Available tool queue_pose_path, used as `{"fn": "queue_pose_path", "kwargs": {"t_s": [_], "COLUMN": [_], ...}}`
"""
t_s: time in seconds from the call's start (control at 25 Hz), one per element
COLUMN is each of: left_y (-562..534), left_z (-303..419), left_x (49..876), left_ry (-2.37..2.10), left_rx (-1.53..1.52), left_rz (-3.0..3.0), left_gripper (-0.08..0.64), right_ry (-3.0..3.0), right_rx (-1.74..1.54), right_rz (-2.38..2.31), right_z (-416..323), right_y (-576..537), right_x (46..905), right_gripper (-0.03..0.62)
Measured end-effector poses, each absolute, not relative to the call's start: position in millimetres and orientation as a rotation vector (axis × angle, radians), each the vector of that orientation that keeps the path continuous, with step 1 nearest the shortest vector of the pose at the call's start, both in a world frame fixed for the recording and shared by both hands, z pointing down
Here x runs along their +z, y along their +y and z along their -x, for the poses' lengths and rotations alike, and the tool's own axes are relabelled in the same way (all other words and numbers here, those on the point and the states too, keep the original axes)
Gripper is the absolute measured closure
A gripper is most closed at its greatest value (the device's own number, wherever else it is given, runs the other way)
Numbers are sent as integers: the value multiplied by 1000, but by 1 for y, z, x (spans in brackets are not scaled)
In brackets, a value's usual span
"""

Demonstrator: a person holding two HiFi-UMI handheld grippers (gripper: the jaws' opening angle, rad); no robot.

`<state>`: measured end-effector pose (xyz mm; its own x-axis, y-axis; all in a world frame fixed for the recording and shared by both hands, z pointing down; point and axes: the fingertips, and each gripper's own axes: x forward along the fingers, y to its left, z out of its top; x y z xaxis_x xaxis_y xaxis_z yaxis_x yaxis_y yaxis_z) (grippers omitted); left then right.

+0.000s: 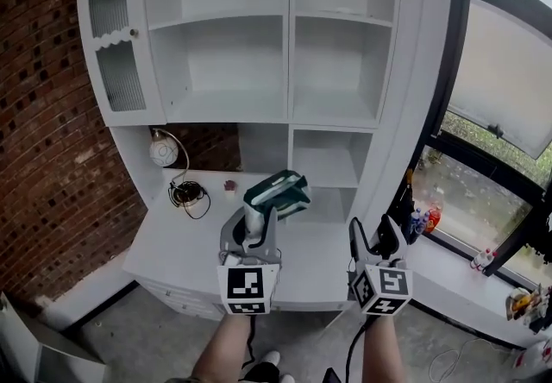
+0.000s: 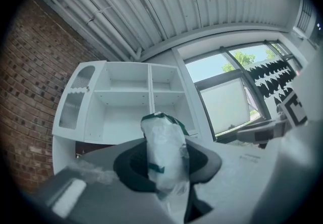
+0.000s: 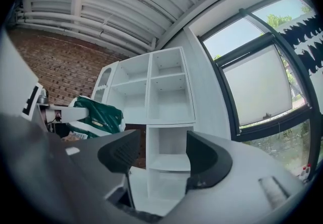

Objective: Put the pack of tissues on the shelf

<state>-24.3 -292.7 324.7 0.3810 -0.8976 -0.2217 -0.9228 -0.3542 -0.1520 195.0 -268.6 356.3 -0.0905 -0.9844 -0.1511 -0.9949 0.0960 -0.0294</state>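
Observation:
A green and white pack of tissues (image 1: 276, 191) is held up in front of the white shelf unit (image 1: 285, 71). My left gripper (image 1: 259, 219) is shut on the pack, whose plastic wrap (image 2: 164, 155) is pinched between the two dark pads. In the right gripper view the pack (image 3: 96, 117) shows at the left, held out on the left gripper's arm. My right gripper (image 1: 369, 243) is to the right of the pack, apart from it, and stands open (image 3: 160, 155) with nothing between its pads. Both grippers point at the shelf unit, a little upward.
The shelf unit has open compartments (image 1: 332, 71), a glass-fronted door (image 1: 116, 40) swung open at the left, and a counter (image 1: 198, 235) below. A round lamp (image 1: 163, 151) and coiled cables (image 1: 187, 194) lie on the counter at the back left. A brick wall (image 1: 43, 157) stands left, a window (image 1: 500, 114) right.

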Motion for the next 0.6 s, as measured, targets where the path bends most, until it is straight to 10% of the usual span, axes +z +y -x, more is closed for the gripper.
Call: {"fn": "queue_pose_path", "kwargs": {"t_s": [0.6], "left_y": [-393], "left_z": [13], "left_x": [316], "left_ry": [1434], "left_rx": [209], "left_rz": [2502], "left_gripper": [439], "right_ry": [2127], "right_rx": [209], "right_rz": [2117], "right_z": [-183], "right_y": [-350], "right_x": [333], "right_gripper": [316]}}
